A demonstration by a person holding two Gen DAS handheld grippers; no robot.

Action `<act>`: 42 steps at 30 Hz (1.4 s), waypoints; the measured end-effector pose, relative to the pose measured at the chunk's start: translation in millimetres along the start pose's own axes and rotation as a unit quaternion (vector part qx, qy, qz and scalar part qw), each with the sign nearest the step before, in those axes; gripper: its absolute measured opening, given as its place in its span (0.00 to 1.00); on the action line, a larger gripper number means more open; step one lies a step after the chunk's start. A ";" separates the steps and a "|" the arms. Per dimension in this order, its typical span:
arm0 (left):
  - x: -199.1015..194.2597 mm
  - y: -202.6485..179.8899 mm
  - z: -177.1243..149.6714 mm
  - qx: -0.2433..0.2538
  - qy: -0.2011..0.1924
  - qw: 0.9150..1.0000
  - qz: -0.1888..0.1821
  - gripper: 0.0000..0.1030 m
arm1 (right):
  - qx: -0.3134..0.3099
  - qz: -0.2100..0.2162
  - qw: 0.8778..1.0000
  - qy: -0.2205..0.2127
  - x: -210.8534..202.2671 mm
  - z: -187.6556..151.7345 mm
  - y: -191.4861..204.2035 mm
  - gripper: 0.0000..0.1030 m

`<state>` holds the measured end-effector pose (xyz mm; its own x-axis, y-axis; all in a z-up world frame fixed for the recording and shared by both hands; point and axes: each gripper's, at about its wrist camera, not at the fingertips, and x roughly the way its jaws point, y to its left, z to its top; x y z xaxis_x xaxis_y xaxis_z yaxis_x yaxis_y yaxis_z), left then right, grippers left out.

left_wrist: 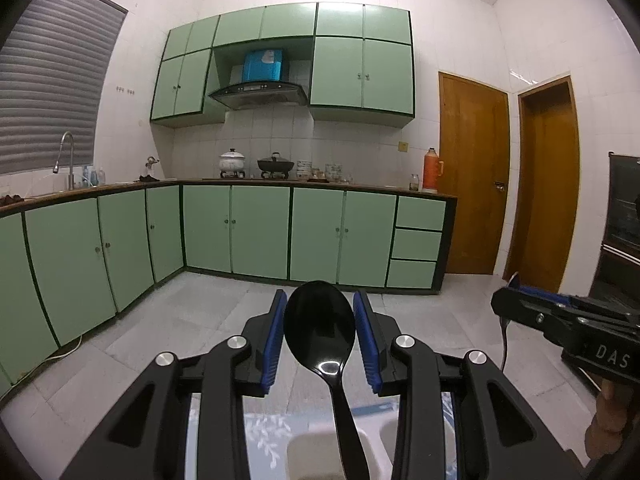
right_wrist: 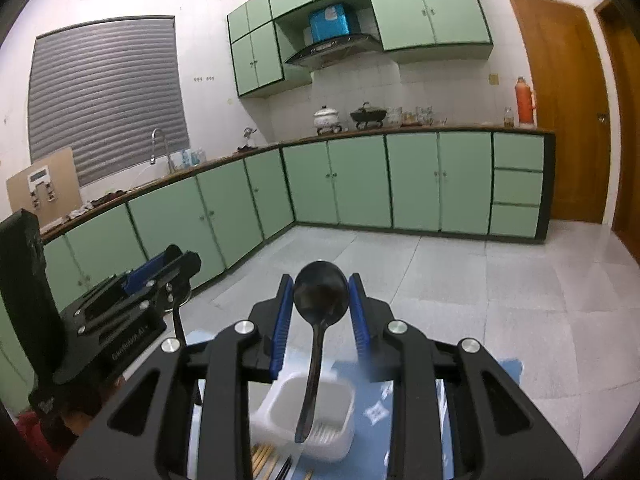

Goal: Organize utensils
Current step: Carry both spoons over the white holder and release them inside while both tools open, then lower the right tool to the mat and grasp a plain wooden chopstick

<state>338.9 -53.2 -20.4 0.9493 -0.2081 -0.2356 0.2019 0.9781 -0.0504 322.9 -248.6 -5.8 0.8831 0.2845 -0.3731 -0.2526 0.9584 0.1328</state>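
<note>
My left gripper [left_wrist: 320, 322] is shut on the bowl of a black plastic spoon [left_wrist: 320, 328], handle hanging down toward a white utensil holder [left_wrist: 298, 450]. My right gripper [right_wrist: 320, 300] is shut on the bowl of a dark ladle-like spoon [right_wrist: 320, 292], whose handle reaches down into the white utensil holder [right_wrist: 280, 408] on a blue patterned cloth [right_wrist: 384, 404]. Each gripper shows in the other's view: the right gripper [left_wrist: 516, 300] at the right, the left gripper [right_wrist: 176, 264] at the left, both raised above the table.
Wooden chopsticks [right_wrist: 262, 458] and a dark utensil lie in front of the holder. Beyond is a tiled floor [right_wrist: 480, 280], green base cabinets [left_wrist: 260, 232] with a counter, sink, stove pots, and wooden doors [left_wrist: 472, 172] at the right.
</note>
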 end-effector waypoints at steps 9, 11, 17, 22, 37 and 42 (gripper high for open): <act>45.0 7.5 -46.8 0.001 0.041 0.999 0.005 0.33 | 0.013 -0.003 0.999 0.045 53.2 -41.3 -14.9 0.26; 47.7 10.1 -54.8 -0.004 0.052 0.999 0.000 0.33 | 0.014 0.000 0.998 0.059 57.8 -51.3 -14.9 0.26; 40.0 18.7 -68.8 -0.011 0.068 0.998 0.000 0.39 | 0.014 0.004 0.997 0.075 55.2 -68.3 -10.4 0.32; 20.9 25.1 -65.7 -0.011 0.069 0.997 0.010 0.52 | 0.025 -0.005 0.997 0.067 32.6 -69.2 -10.5 0.46; -101.0 19.1 -130.0 -0.007 0.185 0.983 0.015 0.65 | 0.061 -0.060 0.987 0.136 -72.2 -165.3 10.8 0.68; -136.4 16.9 -175.7 -0.019 0.247 0.969 0.022 0.65 | 0.069 -0.072 0.979 0.178 -100.1 -211.3 29.3 0.66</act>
<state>170.5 -8.3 -159.7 0.7238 -0.1507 -0.6733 0.1460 0.9872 -0.0640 143.5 -244.1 -158.5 0.7054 0.1594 -0.6907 -0.0578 0.9841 0.1681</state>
